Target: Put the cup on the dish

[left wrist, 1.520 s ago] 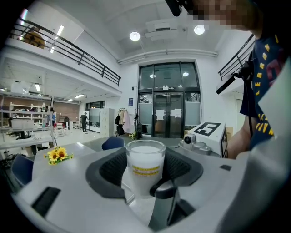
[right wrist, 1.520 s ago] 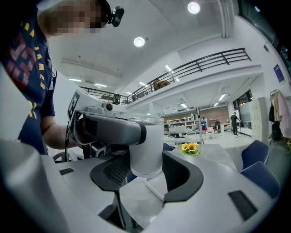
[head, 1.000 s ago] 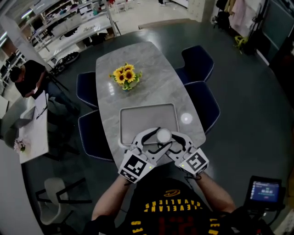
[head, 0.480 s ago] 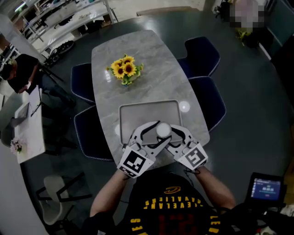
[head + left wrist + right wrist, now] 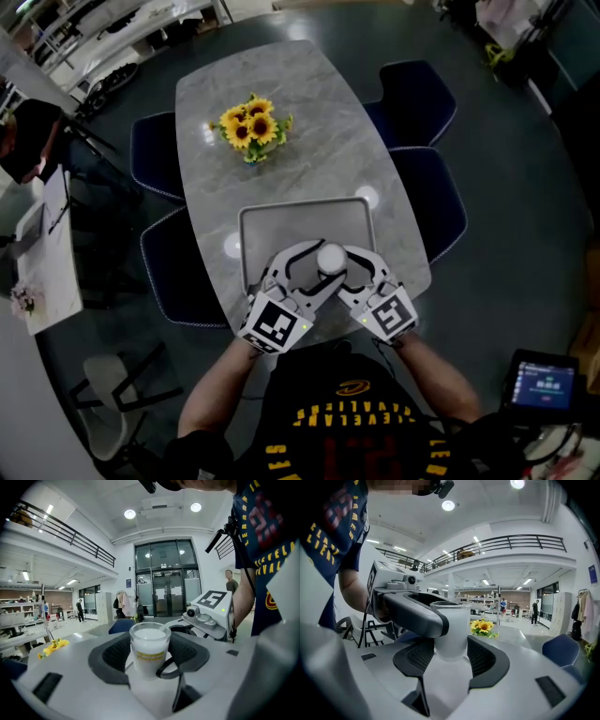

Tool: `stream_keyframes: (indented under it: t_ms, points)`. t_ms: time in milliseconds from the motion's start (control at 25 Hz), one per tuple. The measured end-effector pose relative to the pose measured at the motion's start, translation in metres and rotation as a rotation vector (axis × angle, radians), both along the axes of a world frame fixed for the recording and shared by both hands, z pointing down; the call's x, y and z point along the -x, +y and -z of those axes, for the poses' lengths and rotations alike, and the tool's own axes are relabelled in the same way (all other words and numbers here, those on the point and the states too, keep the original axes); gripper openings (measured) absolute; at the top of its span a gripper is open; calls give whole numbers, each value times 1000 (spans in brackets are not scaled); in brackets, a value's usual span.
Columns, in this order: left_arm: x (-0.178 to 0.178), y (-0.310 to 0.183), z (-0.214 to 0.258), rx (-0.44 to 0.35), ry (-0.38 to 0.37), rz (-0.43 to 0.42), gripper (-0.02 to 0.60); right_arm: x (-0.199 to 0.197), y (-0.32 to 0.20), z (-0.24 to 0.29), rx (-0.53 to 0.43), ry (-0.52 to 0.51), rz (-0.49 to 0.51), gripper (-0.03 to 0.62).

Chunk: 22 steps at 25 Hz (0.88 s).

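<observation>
Whereas a second ago it sat nearer the rim, the frosted white plastic cup (image 5: 330, 256) now stands farther in over the near part of the grey rectangular dish (image 5: 281, 225). The left gripper (image 5: 317, 265) and right gripper (image 5: 343, 265) both clasp it. Only the left gripper view shows its yellow label band (image 5: 150, 656).

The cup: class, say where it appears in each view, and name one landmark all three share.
Head view: cup just below centre, at the tray's near end.
Left gripper view: centre, between its jaws.
Right gripper view: centre, between its jaws.
Shared landmark: the sunflowers.
</observation>
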<state>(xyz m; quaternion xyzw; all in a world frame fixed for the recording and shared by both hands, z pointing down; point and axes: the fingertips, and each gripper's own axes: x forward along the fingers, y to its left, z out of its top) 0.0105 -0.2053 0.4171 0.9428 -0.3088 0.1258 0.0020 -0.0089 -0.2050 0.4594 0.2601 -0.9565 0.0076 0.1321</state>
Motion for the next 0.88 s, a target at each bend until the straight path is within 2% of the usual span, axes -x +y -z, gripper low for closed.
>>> stream_keyframes:
  t_ms: [280,560,880]
  points:
    - [8,-15,-22,32,-16,-15,259,7,-16,-20,-7,62,-18,229]
    - [15,-42,-91,86,-65,-38,259,15,-46,-83,11,106,-34,229]
    - [24,-44,-100,147,-81,-53,259,21,-46,-94,39,159,-59,229]
